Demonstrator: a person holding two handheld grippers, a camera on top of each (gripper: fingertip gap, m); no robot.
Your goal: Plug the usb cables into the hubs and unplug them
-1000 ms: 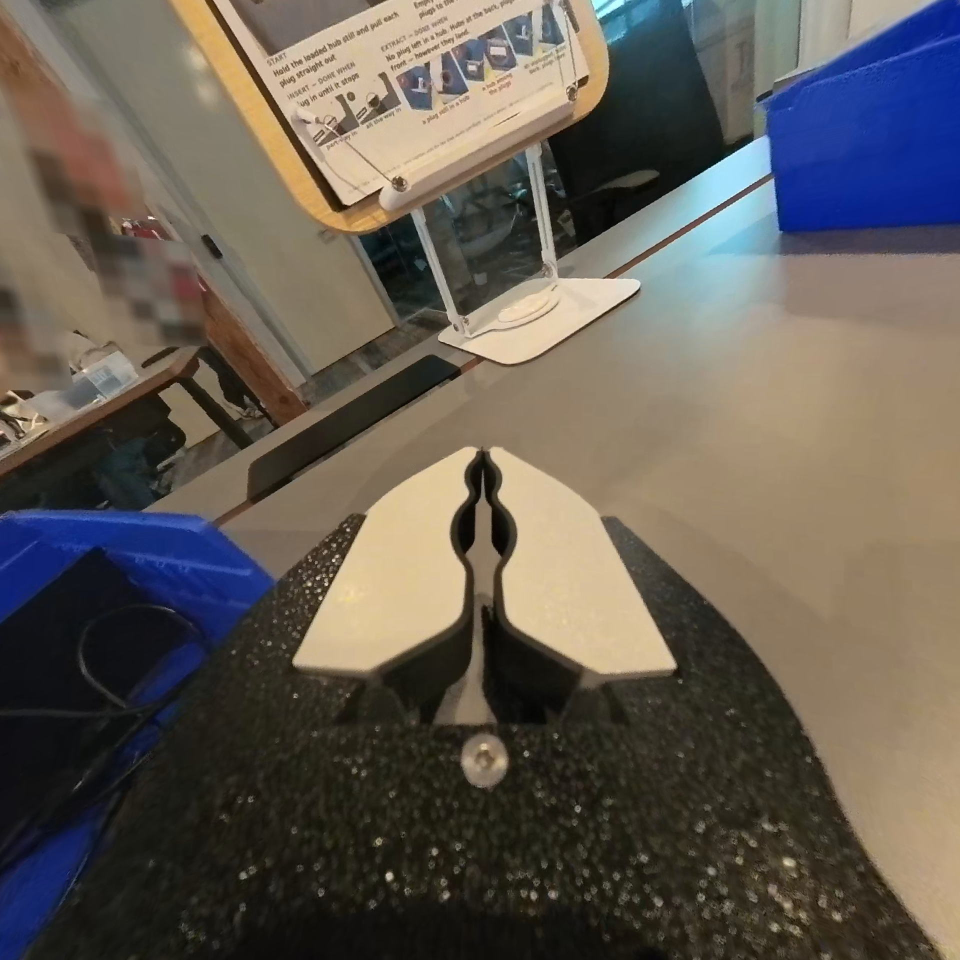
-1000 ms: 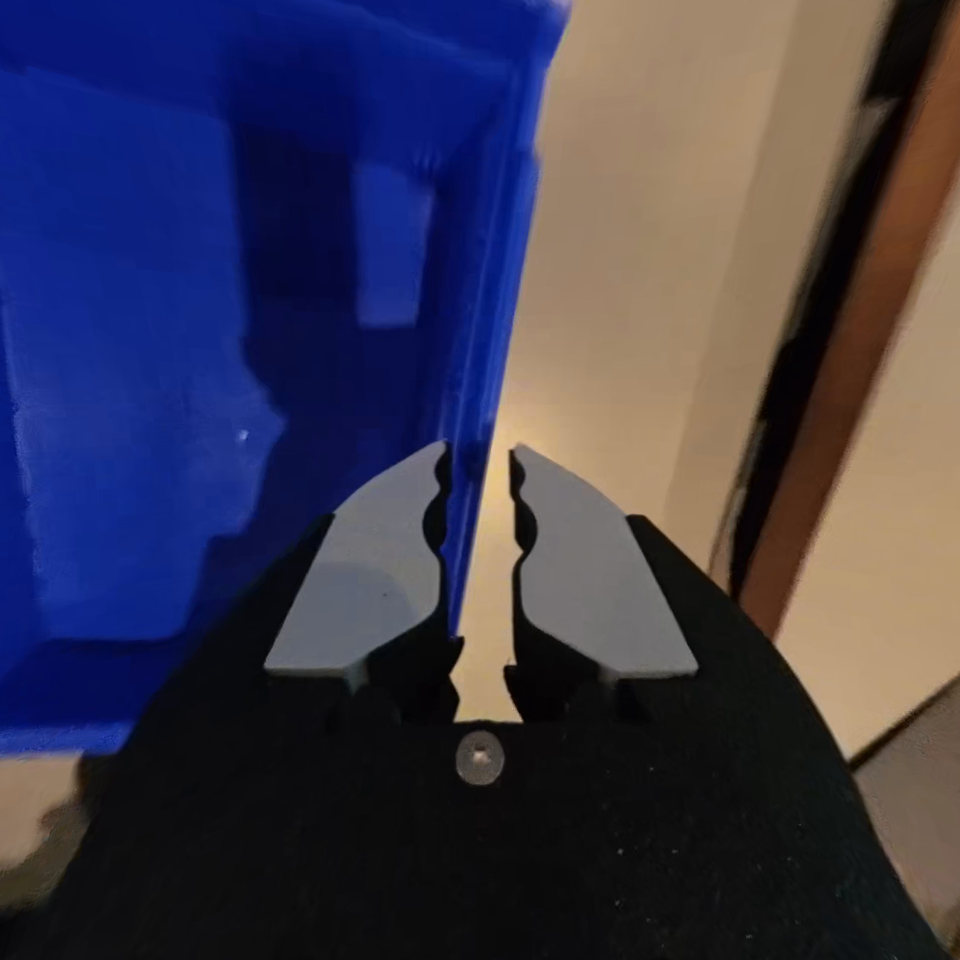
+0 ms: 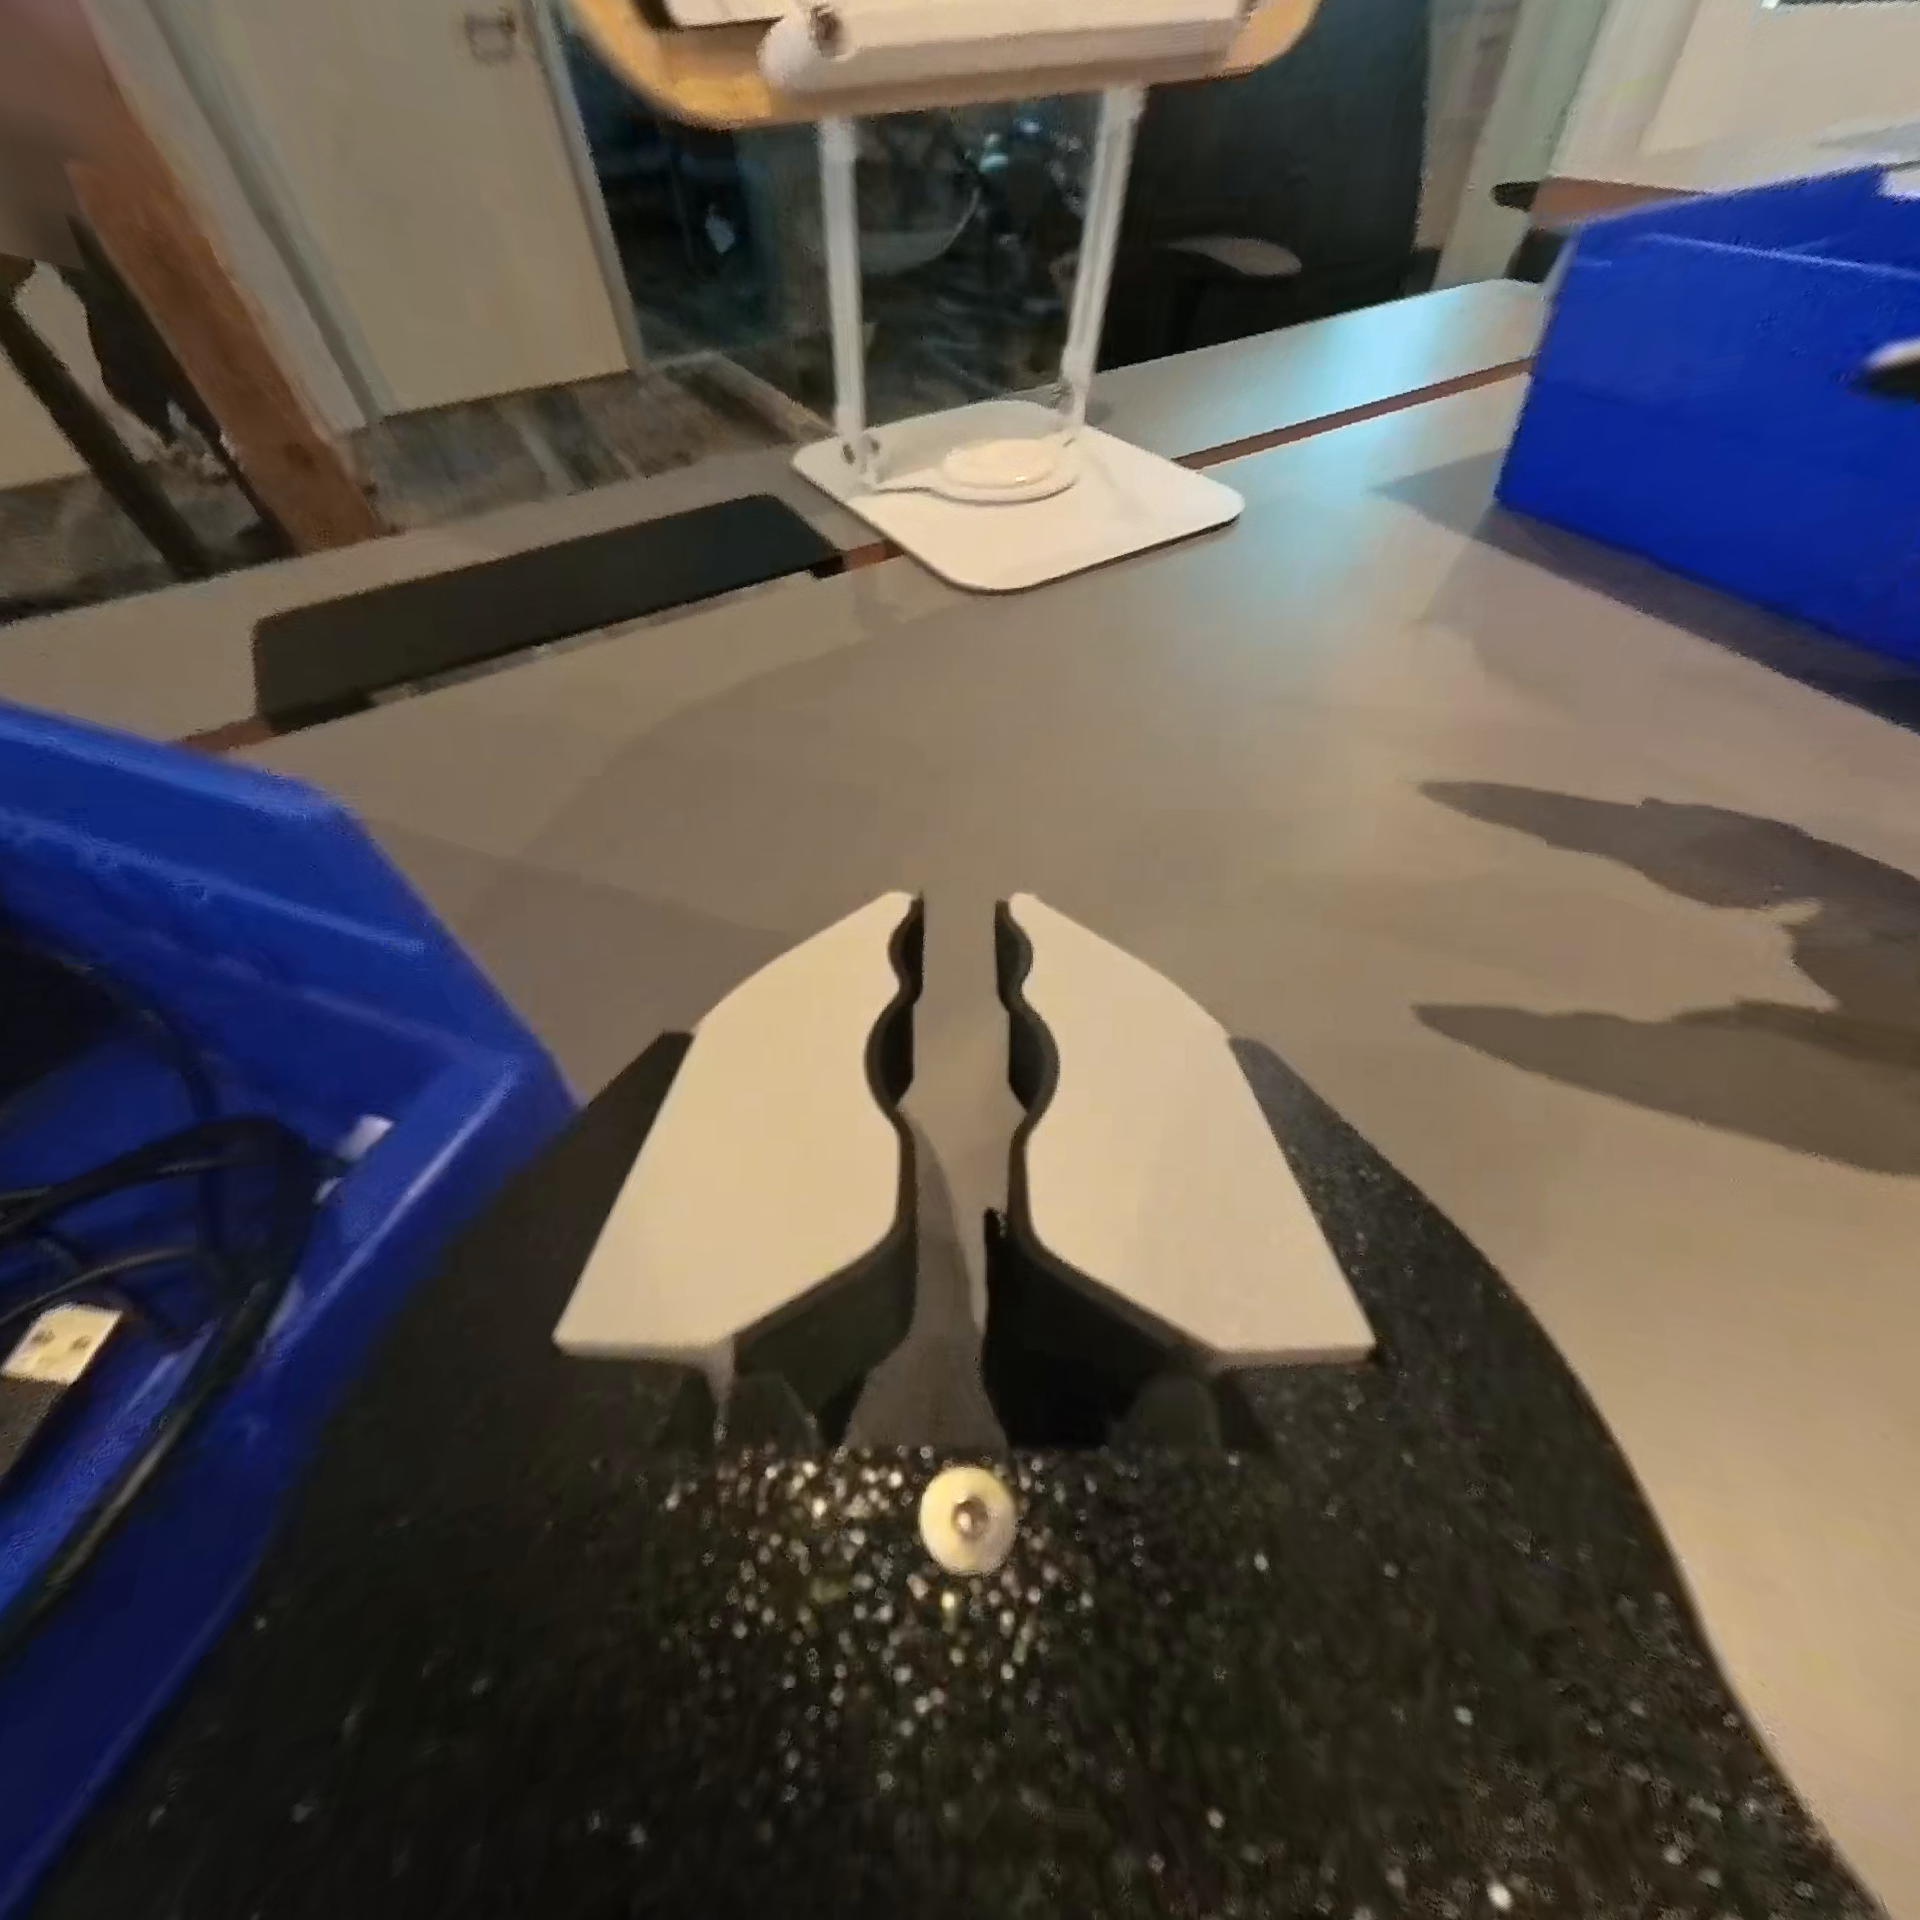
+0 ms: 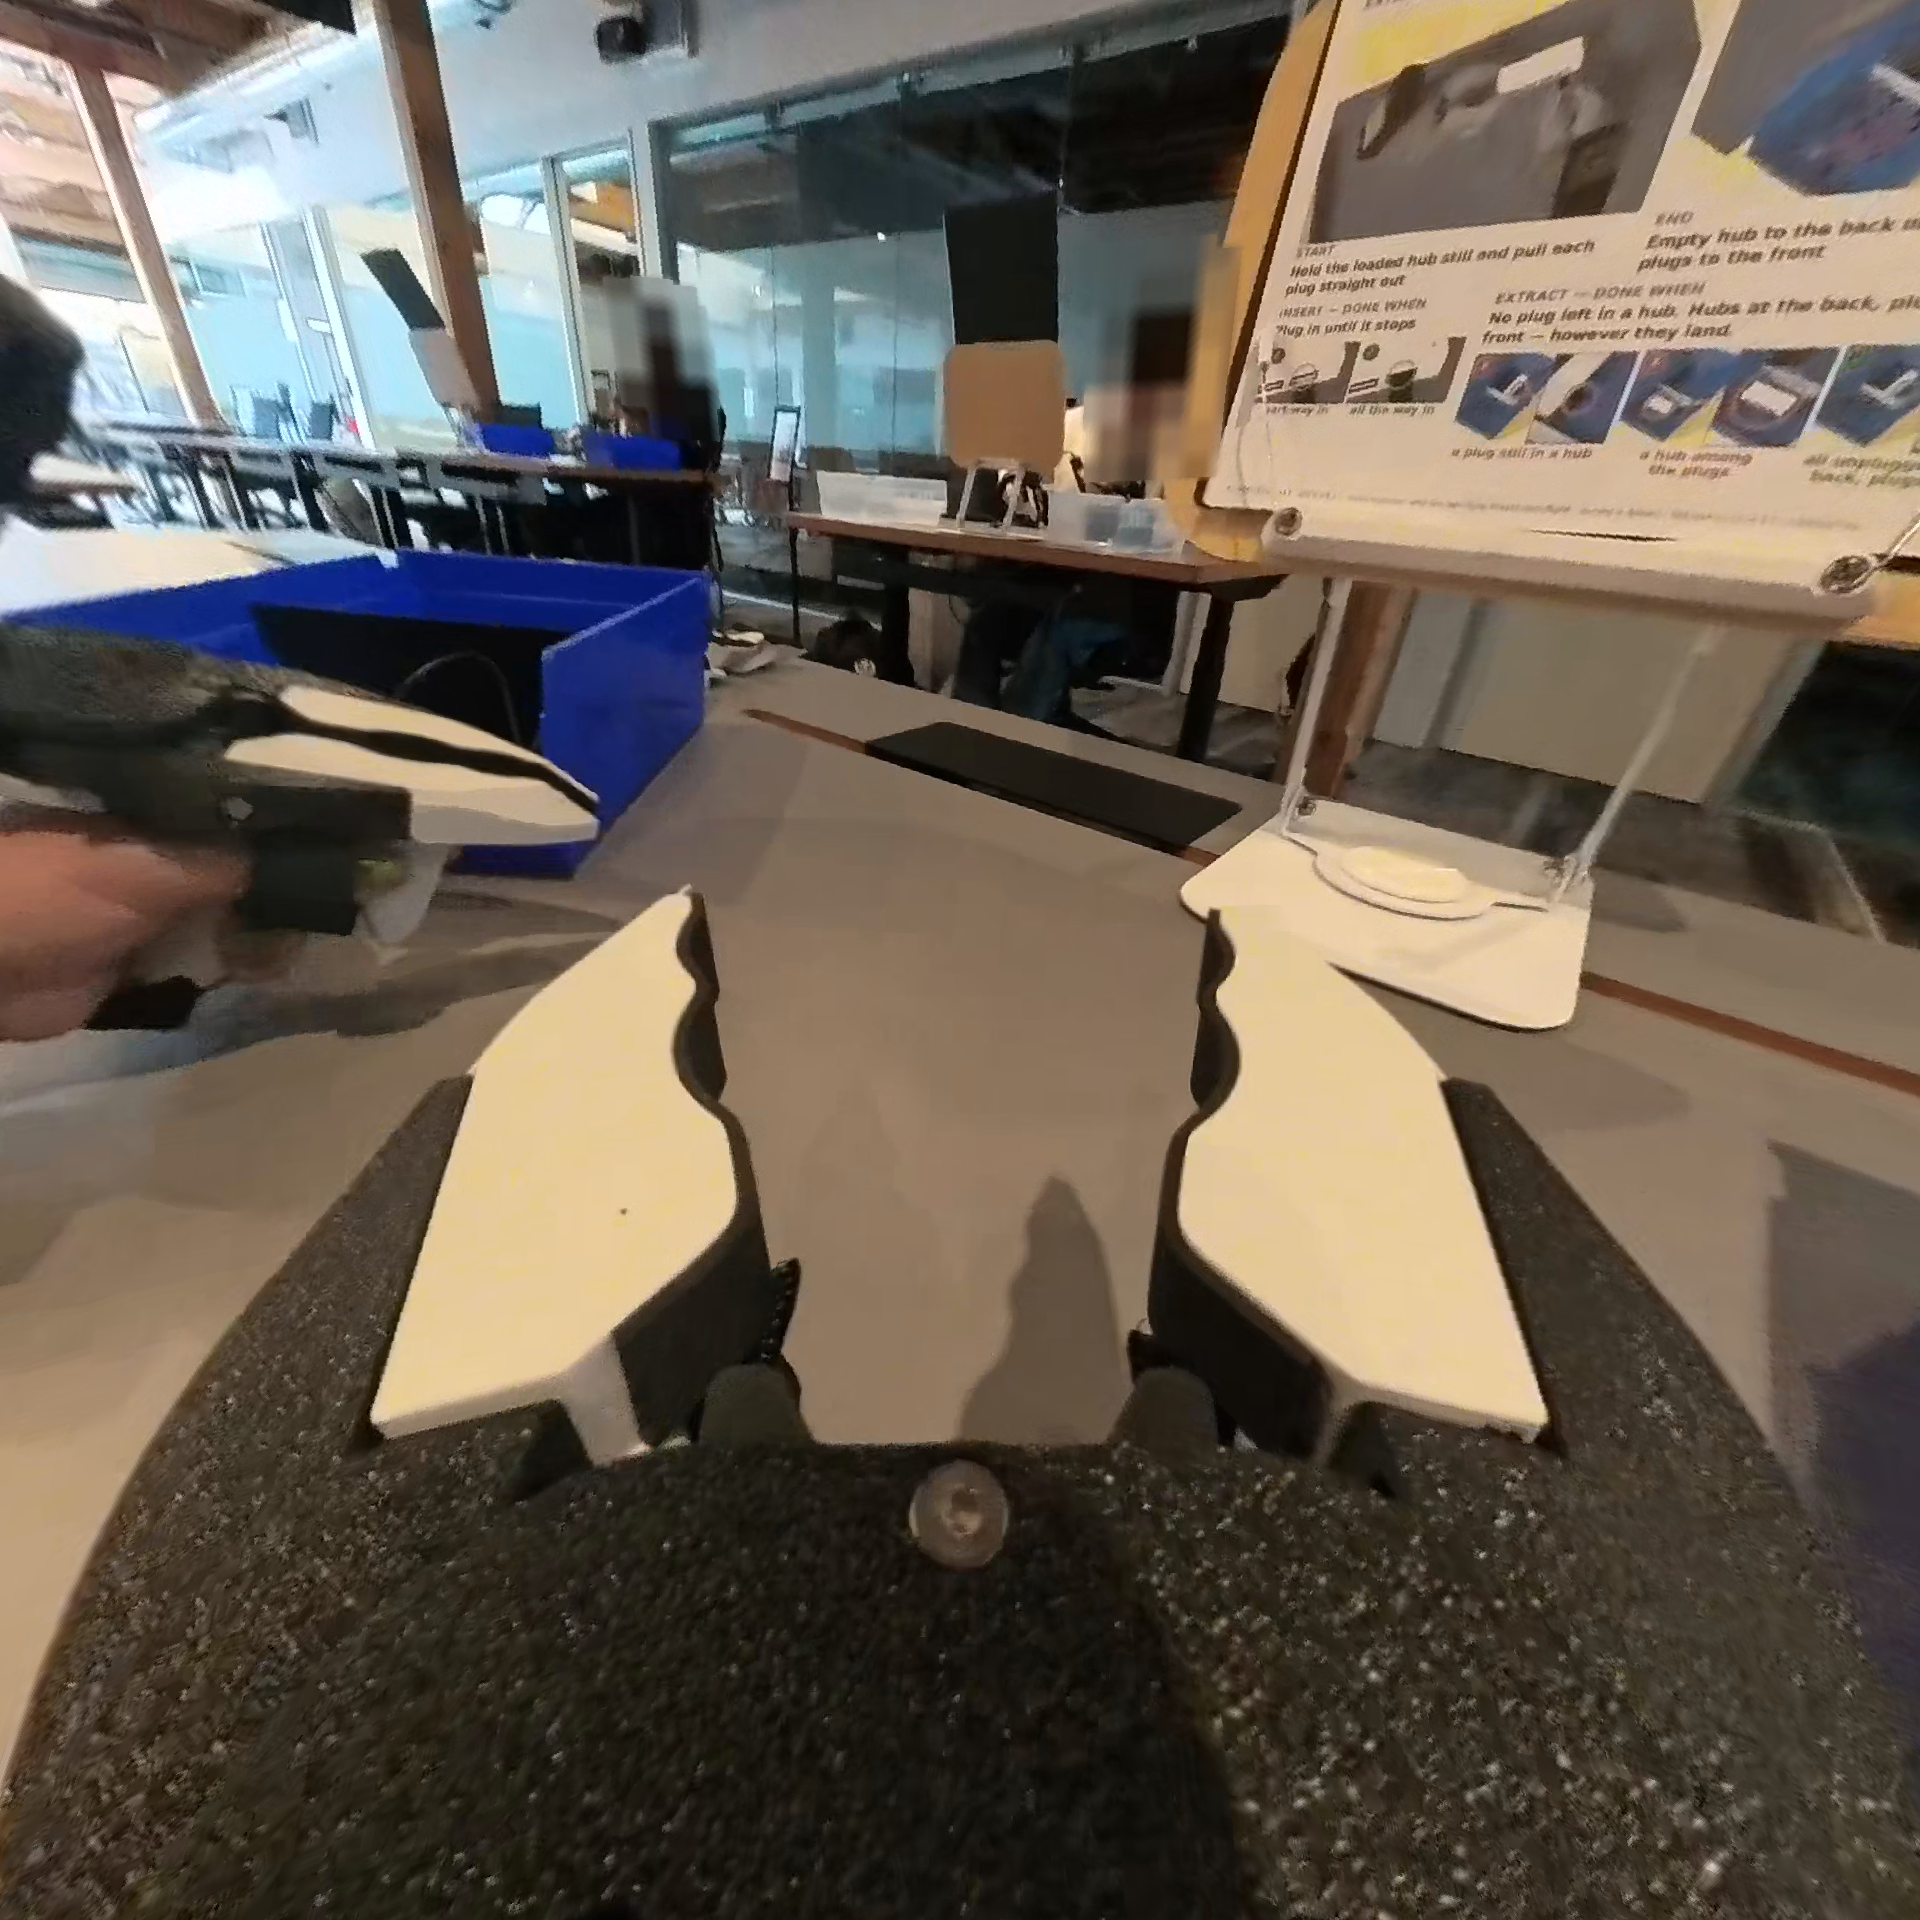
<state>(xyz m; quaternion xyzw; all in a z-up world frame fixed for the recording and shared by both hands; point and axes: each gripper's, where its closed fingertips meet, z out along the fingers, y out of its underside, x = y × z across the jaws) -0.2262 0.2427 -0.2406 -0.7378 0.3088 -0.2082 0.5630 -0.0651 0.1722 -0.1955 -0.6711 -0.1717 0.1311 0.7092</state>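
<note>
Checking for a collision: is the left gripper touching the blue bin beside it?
Cannot tell. In the left wrist view the left gripper body overlaps the blue bin wall; no gap or contact shows plainly. The right wrist view is no clearer.

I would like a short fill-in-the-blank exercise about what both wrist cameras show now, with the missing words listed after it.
1. The jaws of the right gripper are wide ____ and hold nothing.
2. The bin with black cables inside it, beside the left gripper, has the colour ____.
3. The white stand rests on the grey ____.
4. Between the left gripper's fingers there is a ____ gap.

Missing words: open; blue; table; narrow
</note>
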